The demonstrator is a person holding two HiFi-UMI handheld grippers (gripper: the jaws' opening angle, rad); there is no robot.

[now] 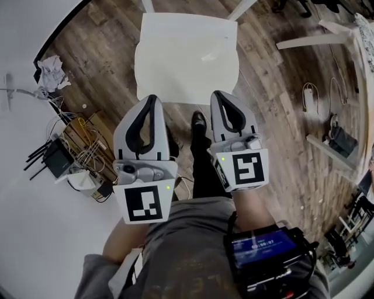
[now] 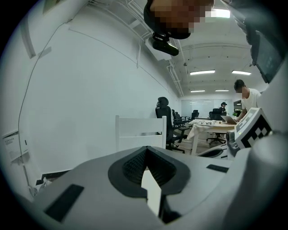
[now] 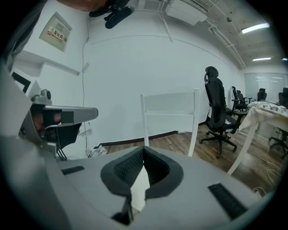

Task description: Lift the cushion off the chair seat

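Note:
A cream cushion lies flat on the seat of a white chair at the top of the head view. My left gripper hovers at the cushion's near edge, left of centre, jaws shut and empty. My right gripper hangs beside it at the same edge, right of centre, also shut and empty. In the left gripper view the closed gripper tip points at the chair's backrest. The right gripper view shows its closed tip below the backrest.
A black router with tangled cables and a crumpled rag lie on the floor at the left. White table legs stand to the right. My shoe is just before the chair. Office chairs and a person are farther off.

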